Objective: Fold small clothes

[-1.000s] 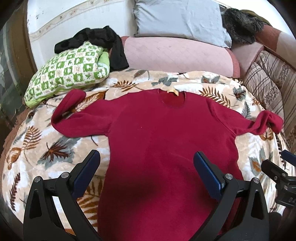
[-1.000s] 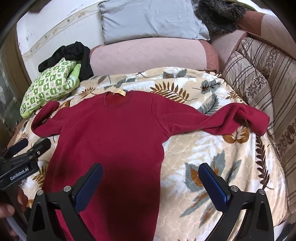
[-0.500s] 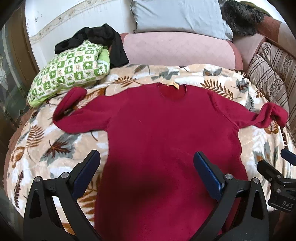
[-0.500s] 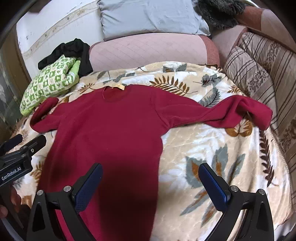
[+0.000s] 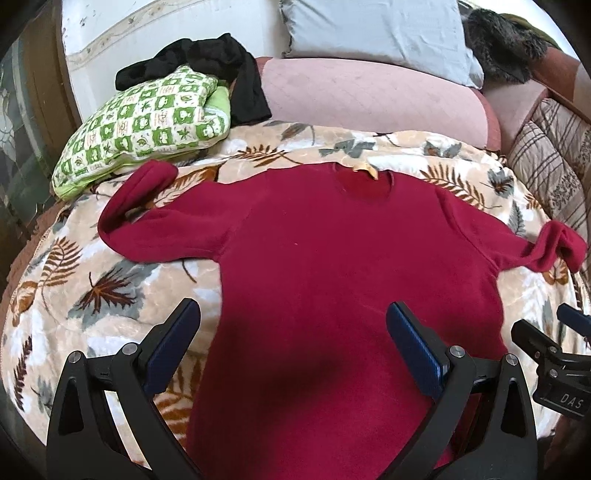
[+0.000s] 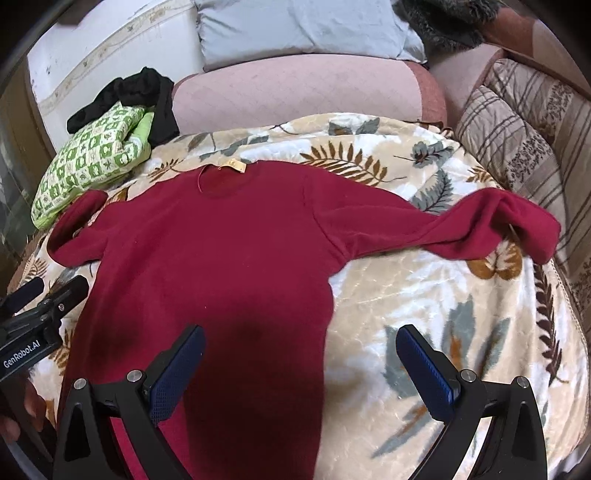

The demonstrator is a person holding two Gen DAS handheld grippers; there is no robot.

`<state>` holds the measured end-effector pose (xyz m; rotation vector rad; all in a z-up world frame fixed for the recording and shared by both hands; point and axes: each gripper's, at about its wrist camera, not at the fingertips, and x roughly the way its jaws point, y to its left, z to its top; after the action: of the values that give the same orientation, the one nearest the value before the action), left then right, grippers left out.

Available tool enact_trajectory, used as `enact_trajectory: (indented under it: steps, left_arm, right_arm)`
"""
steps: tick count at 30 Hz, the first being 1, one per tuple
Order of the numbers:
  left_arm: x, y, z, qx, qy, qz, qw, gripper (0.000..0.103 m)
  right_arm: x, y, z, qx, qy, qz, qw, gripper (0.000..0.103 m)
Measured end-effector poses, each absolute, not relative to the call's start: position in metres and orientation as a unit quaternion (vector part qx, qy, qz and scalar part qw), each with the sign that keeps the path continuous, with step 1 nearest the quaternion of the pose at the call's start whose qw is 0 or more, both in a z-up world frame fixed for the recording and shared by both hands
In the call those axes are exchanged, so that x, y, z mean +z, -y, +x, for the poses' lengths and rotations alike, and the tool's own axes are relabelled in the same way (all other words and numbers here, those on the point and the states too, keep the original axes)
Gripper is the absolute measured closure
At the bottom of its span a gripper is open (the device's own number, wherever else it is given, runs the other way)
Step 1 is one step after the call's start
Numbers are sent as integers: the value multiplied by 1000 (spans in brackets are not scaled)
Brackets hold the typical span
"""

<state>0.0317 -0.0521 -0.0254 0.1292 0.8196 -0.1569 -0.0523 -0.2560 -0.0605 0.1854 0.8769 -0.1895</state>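
Observation:
A dark red long-sleeved sweater (image 5: 332, 266) lies flat and face up on a leaf-patterned blanket (image 5: 92, 288), collar away from me. It also shows in the right wrist view (image 6: 229, 266). Both sleeves spread outward with their cuffs folded back. My left gripper (image 5: 293, 343) is open and empty, hovering above the sweater's lower body. My right gripper (image 6: 301, 363) is open and empty above the sweater's lower right edge. Each gripper shows at the edge of the other's view.
A green checked pillow (image 5: 144, 118) with a black garment (image 5: 207, 62) on it lies at the back left. A pink bolster (image 5: 369, 96) and grey pillow (image 5: 376, 33) line the back. Striped cushions (image 6: 524, 147) stand along the right.
Both grippers have pulled back and lifted slightly, so the sweater sits a little farther off in view. Both stay open; the sweater has not moved.

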Motion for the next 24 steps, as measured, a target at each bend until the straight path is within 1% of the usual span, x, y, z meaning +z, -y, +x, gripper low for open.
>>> enact_trajectory:
  steps: [8,11,17,24]
  left_arm:
    - [-38,37,50,-69,-408,59,908,1]
    - [-39,21,61,-59,-414,42,907,1]
    - [-30,-35,95,-13,-416,7,909,1]
    - [-15,-114,156,61,-410,-26,910,1]
  right_arm:
    - [-63,241,-29,-78,-420,77,901,1]
    - [-65,236,-20,-64,-424,85,900,1]
    - [-74,217,-1,-51,-432,66,898,1]
    - [-77,193,24,-22,-433,56,899,1]
